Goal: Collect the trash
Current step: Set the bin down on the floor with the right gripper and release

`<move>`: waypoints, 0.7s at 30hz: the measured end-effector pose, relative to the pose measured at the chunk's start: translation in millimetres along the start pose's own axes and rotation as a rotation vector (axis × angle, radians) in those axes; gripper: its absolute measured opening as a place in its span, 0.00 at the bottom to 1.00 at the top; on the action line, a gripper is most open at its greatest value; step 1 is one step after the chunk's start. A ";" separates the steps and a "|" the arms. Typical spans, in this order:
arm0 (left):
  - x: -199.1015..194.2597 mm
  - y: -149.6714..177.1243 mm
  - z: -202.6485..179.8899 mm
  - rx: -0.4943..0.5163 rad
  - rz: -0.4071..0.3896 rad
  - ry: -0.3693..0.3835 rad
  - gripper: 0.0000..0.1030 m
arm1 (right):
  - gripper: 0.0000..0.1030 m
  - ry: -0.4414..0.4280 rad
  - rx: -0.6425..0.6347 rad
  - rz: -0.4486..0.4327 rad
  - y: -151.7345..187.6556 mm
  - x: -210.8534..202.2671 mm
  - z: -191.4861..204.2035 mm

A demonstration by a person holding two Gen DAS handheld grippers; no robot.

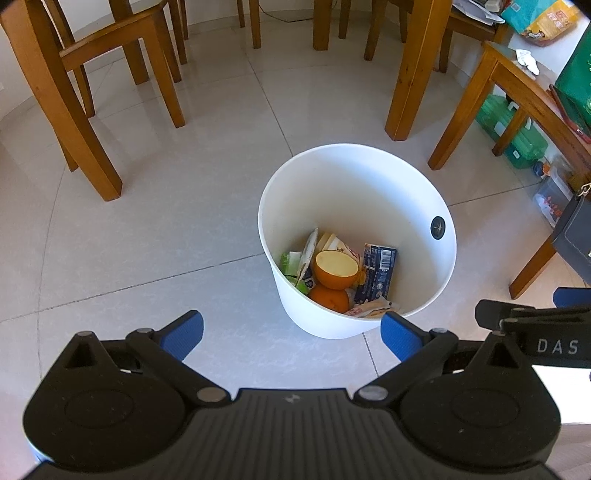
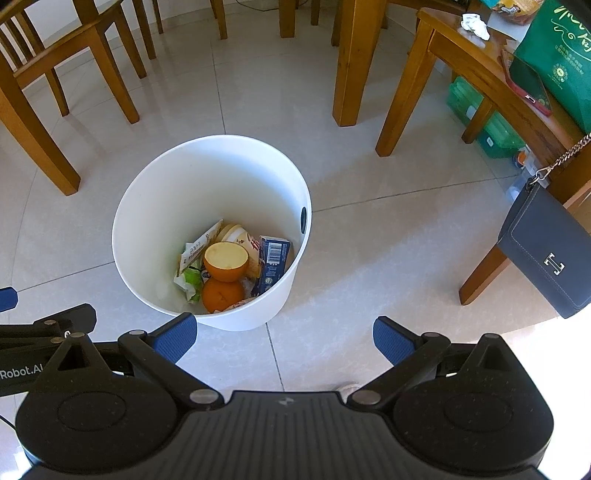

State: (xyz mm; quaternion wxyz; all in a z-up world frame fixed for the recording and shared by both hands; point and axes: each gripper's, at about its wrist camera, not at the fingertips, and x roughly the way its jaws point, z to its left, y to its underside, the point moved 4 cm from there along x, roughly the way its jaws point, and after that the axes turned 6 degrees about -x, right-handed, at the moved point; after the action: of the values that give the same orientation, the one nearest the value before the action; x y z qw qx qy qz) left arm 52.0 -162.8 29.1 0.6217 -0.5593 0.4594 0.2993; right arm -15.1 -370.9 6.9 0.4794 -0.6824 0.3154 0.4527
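A white trash bin (image 1: 356, 240) is seen standing on the tiled floor (image 1: 147, 240) between wooden chairs (image 1: 92, 92) and a wooden side table (image 2: 480, 74). Inside it, at the bottom, two orange halves (image 2: 223, 275), a blue carton (image 2: 272, 264), a paper cup (image 2: 236, 236) and some wrappers (image 2: 192, 266) are already collected. The left gripper (image 1: 291, 334) and the right gripper (image 2: 280, 338) are both held above the floor, near the bin, with the jaws spread wide and nothing between them.

A crumpled white paper (image 2: 476, 24) is left on the side table, and it is judged to be trash not yet collected. If it is reached for carelessly, the green bag (image 2: 557, 55) beside it or the dark handbag (image 2: 543, 254) hanging from the table could be knocked. The light bin could also be tipped if its rim is struck by a gripper.
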 end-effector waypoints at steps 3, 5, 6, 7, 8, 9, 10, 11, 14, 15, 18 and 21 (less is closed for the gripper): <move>0.0 -0.7 0.0 -0.005 0.001 0.002 0.99 | 1.00 -0.002 0.001 0.001 0.0 0.0 -0.1; -0.1 -0.6 0.4 -0.004 0.002 0.003 0.99 | 1.00 -0.003 0.000 0.001 0.0 0.0 -0.5; 0.0 -0.7 0.2 -0.005 0.003 0.004 0.99 | 1.00 -0.003 0.001 0.001 0.0 0.1 -0.5; 0.2 -0.8 0.0 -0.006 0.003 0.004 0.99 | 1.00 -0.004 0.001 0.002 0.3 0.1 -0.7; 0.4 -0.8 -0.1 -0.007 0.004 0.005 0.99 | 1.00 -0.004 0.002 0.003 0.5 0.3 -0.4; 0.6 -0.8 -0.2 -0.009 0.004 0.006 0.99 | 1.00 -0.005 0.002 0.004 0.4 0.3 -0.4; 0.6 -0.7 -0.7 -0.010 0.003 0.007 0.99 | 1.00 -0.006 0.003 0.004 0.4 0.4 -0.4; 0.6 -0.8 -1.2 -0.011 0.003 0.006 0.99 | 1.00 -0.006 0.003 0.004 0.1 0.4 -0.4; 0.5 -0.7 -1.7 -0.011 0.003 0.008 0.99 | 1.00 -0.005 0.003 0.006 0.1 0.3 -0.2; 0.5 -0.8 -1.9 -0.011 0.003 0.008 0.99 | 1.00 -0.005 0.003 0.006 0.2 0.1 -0.6; 1.2 -0.6 -3.2 -0.011 0.005 0.006 0.99 | 1.00 -0.007 0.006 0.008 0.4 -0.3 -0.8; 1.3 -0.6 -4.0 -0.011 0.007 0.009 0.99 | 1.00 -0.008 0.007 0.010 -0.4 -0.1 -1.6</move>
State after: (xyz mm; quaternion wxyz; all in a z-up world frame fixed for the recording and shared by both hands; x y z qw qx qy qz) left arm 52.1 -167.0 28.4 0.6157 -0.5623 0.4623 0.3016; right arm -14.3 -372.3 7.4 0.4808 -0.6775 0.3183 0.4566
